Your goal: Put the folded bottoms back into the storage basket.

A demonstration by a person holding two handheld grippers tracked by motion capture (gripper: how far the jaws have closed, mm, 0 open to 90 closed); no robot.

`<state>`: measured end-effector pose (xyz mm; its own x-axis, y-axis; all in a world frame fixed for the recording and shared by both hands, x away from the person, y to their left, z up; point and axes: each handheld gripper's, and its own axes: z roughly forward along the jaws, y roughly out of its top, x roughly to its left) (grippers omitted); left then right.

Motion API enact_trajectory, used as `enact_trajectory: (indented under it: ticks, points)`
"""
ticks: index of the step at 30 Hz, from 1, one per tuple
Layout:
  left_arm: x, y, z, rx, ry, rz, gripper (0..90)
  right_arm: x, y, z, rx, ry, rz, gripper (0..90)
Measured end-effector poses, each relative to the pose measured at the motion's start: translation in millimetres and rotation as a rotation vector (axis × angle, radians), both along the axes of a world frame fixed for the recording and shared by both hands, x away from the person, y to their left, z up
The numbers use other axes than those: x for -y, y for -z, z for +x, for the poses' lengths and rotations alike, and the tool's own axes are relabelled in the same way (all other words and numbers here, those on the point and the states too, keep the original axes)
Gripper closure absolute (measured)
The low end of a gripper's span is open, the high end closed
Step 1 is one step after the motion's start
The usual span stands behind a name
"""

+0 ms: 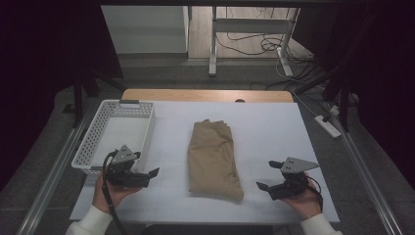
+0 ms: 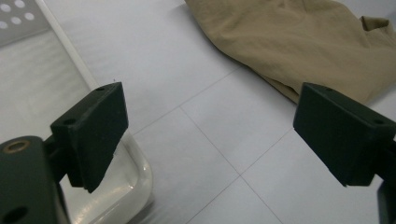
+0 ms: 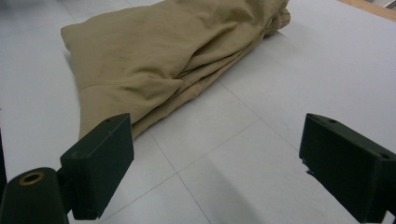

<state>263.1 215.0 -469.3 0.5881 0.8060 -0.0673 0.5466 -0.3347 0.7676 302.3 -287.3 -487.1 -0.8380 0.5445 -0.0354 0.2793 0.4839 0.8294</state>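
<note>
Sitting empty: white basket (image 1: 98,132), left of folded tan garment (image 1: 213,156).

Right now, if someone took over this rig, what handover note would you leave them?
Left gripper: open, holding nothing, beside the basket.
Right gripper: open, holding nothing, to the right of the cloth.
Cloth: tan, folded, lying mid-table, clear of both grippers.
Basket: white, at the table's left; nothing visible in it.
Done: cloth looks folded.
Left: probably grasp the cloth and put it in the basket.
</note>
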Motion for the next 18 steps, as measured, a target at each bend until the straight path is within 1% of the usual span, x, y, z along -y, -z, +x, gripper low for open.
enact_trajectory:
  ticks: [2,4,7,9,10,11,12,13,15,16,18]
  points:
    - [0.5,1.0,0.1,-0.006,-0.005,-0.004,10.8,2.5,-0.1,0.9,-0.006,0.008,0.012,9.9]
    - [1.7,0.1,1.2,-0.011,-0.012,-0.013,11.0,4.6,-1.2,1.1,-0.019,0.021,0.039,9.9]
    - [2.6,-3.6,3.5,0.001,-0.007,-0.006,10.8,4.6,-5.9,-0.5,-0.004,0.038,0.046,10.3]
    - [1.1,-3.6,3.5,0.004,-0.002,-0.011,11.0,4.8,-7.9,1.0,-0.010,0.051,0.069,10.3]
    - [-3.7,-1.7,3.5,0.003,0.001,-0.015,11.0,4.8,-8.6,1.7,-0.011,0.054,0.076,10.4]
    - [-3.7,-1.7,3.5,0.003,0.001,-0.015,11.0,4.8,-8.6,1.7,-0.011,0.054,0.076,10.4]
    - [-9.0,-1.1,3.8,0.007,-0.006,-0.025,11.1,4.0,-9.2,2.0,-0.015,0.047,0.075,10.3]
    - [-9.0,-1.1,3.8,0.007,-0.006,-0.025,11.4,4.0,-9.2,2.0,-0.015,0.047,0.075,10.3]
    - [-13.4,-4.1,1.9,0.019,-0.011,-0.058,11.5,1.8,-8.7,-2.8,-0.004,0.036,0.064,10.6]
    - [-13.8,-4.7,0.1,0.023,-0.012,-0.062,12.1,1.7,-8.3,-4.0,-0.004,0.033,0.051,10.7]
    - [-13.2,-5.7,-3.0,0.028,-0.016,-0.053,11.8,2.1,-6.4,-3.5,-0.009,0.023,0.062,10.7]
